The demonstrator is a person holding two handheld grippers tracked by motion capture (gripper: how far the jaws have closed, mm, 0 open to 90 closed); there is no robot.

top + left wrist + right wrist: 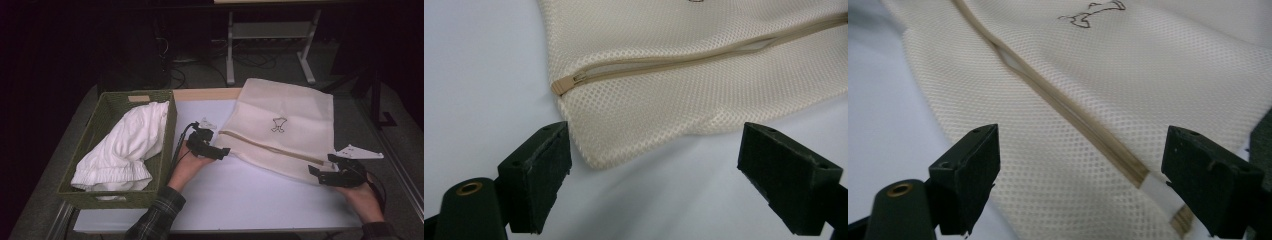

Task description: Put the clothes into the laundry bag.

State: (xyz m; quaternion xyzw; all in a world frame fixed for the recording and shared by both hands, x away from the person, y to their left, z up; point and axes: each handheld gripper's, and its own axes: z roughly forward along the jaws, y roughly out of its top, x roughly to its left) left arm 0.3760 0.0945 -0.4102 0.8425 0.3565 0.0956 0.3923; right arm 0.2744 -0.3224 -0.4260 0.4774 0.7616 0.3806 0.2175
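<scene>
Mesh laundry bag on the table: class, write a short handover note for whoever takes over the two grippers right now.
Left gripper: open, at the mesh bag's near left corner, holding nothing.
Right gripper: open, at the bag's near right corner, holding nothing.
Bag lies flat on the table; its zipper gapes slightly partway along.
White garment sits in the green basket.
Done: bag laid out.
Probably left: open the zipper, move the garment into the bag.

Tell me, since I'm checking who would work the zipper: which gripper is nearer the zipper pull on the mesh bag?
Left. The left gripper sits open just short of the zipper pull; the right gripper is at the bag's opposite corner.
</scene>
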